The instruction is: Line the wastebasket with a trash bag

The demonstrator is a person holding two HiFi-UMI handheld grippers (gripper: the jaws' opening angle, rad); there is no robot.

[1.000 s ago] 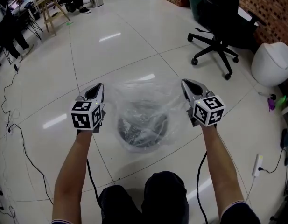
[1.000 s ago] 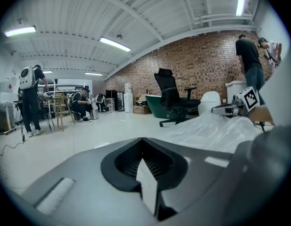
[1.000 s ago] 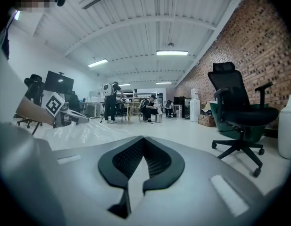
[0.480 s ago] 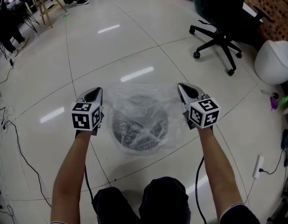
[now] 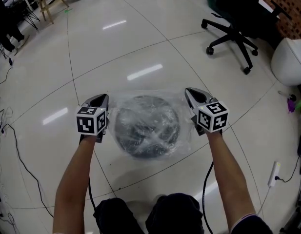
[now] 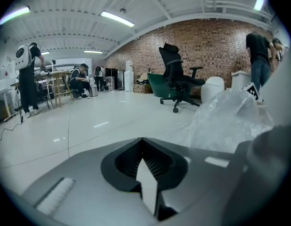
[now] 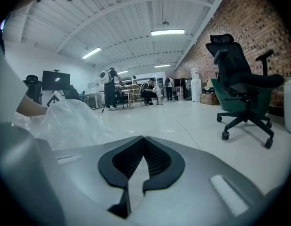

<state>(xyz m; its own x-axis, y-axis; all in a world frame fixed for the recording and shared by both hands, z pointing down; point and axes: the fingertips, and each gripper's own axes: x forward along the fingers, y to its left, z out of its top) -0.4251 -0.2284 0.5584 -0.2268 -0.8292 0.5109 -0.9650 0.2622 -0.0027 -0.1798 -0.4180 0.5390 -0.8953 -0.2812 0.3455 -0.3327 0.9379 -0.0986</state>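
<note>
Head view | left gripper (image 5: 100, 100), right gripper (image 5: 191, 92) jaws pinch trash bag (image 5: 183, 130) edges | wide floor (image 5: 140, 43) around

Trash bag (image 5: 183, 131) clear; wastebasket (image 5: 145, 126) dark grey; floor (image 5: 140, 43) white

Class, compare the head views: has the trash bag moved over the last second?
Yes. The trash bag has sunk lower over the wastebasket, now hugging its rim instead of billowing above it.
</note>
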